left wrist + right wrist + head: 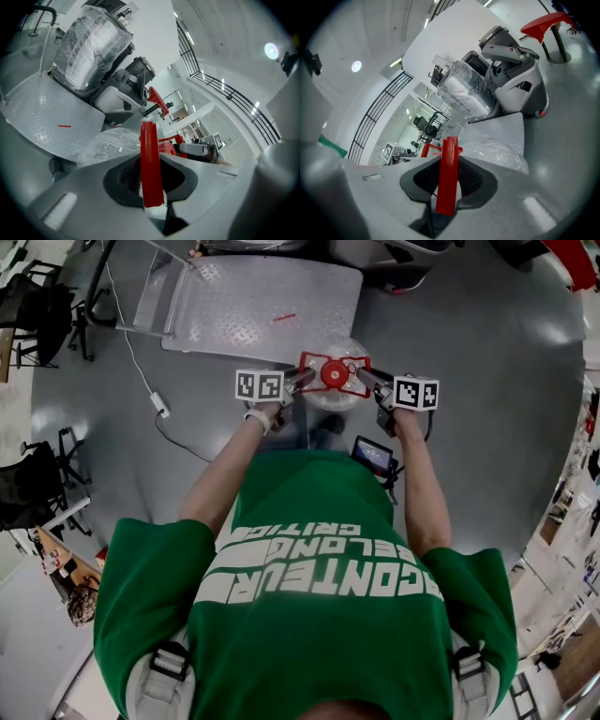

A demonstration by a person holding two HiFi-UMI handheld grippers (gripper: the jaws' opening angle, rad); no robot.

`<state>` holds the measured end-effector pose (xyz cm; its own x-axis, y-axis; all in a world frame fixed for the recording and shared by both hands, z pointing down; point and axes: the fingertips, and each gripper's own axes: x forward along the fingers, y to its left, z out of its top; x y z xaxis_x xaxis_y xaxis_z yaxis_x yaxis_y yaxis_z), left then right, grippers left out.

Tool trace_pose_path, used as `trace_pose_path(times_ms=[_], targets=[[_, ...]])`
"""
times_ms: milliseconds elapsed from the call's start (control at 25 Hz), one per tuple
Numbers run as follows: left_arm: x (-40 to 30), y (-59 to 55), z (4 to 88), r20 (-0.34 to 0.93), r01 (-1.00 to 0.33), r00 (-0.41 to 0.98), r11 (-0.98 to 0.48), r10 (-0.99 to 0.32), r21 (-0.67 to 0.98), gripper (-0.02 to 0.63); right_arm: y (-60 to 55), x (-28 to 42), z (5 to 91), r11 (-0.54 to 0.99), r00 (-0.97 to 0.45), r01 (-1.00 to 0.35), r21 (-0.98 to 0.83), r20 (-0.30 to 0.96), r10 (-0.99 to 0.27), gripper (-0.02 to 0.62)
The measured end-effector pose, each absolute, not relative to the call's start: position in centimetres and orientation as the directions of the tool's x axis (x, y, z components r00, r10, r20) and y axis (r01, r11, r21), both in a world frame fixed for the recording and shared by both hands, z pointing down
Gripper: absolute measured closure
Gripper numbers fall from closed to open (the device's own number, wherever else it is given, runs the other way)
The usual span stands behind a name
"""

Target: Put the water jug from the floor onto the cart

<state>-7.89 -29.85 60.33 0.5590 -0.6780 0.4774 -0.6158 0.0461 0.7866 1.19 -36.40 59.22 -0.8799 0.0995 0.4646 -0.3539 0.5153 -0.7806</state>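
Left gripper view: left gripper [151, 180] clenched on one arm of red handle [150, 140]; right gripper [447, 183] clamped on the opposite arm. Water jug [330, 397] hangs between them, just short of cart deck [262, 306]. Risk: smooth plastic slipping through the pads; uneven lift tilting the jug.
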Motion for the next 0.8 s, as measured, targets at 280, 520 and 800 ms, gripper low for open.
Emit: trace_pose_path(times_ms=[280,520,800], targets=[[-7.7,-31.6,61.0,0.448,-0.574,0.595,0.036,-0.667,0.818,0.540,-37.5,1.1,59.4,0.492,-0.866,-0.414,-0.766,0.498,0.046,0.522],[-9.3,-33.3,61.2,0.437,-0.546,0.628,0.034,-0.644,0.837,0.540,-39.2,-0.2,59.4,0.476,-0.857,-0.438,-0.763,0.514,0.036,0.522],[-13.3,-35.9,61.9,0.425,-0.520,0.651,0.039,-0.629,0.854,0.541,-41.3,-4.0,60.0,0.447,-0.841,-0.469,-0.762,0.540,0.038,0.522]])
